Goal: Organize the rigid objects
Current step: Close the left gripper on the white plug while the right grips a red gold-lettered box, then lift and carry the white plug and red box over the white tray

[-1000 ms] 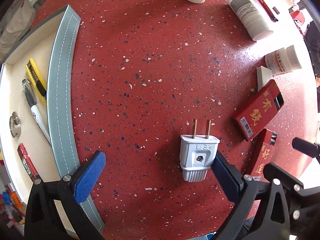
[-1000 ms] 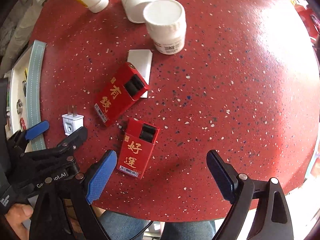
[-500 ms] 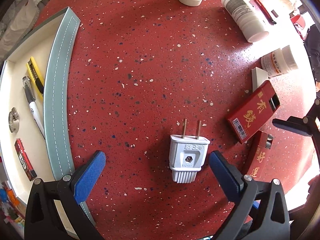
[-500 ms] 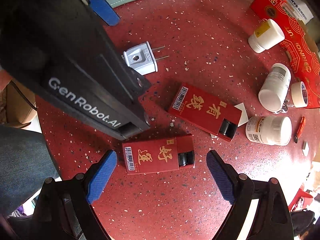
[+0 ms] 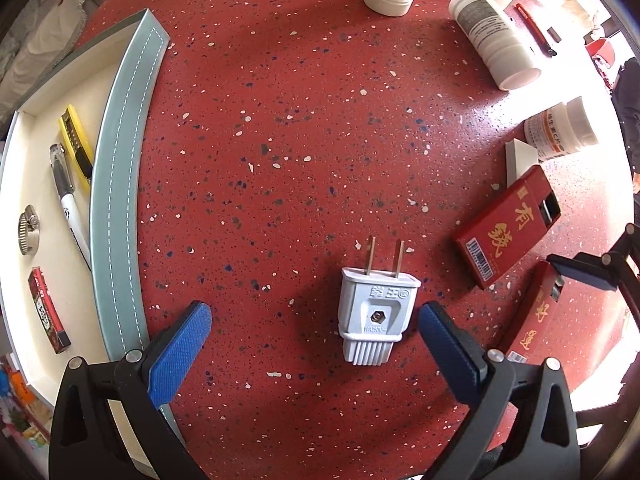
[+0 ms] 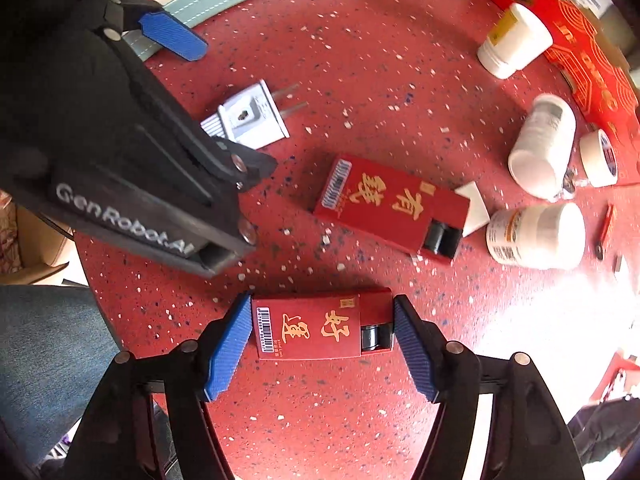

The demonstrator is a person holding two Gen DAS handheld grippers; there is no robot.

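Now both of your grippers hang over the table

Your right gripper (image 6: 320, 338) has just been closing, its pads on both ends of the nearer red box (image 6: 324, 328). Your left gripper (image 5: 314, 338) gapes wide, white plug (image 5: 374, 312) lying untouched between its fingers.

Two red boxes (image 6: 322, 330) (image 6: 394, 208), one white plug (image 5: 376, 312), three white bottles (image 6: 516, 42) (image 6: 542, 146) (image 6: 536, 236). One tape roll (image 6: 599, 158). Tray (image 5: 116, 184) holds four small items.
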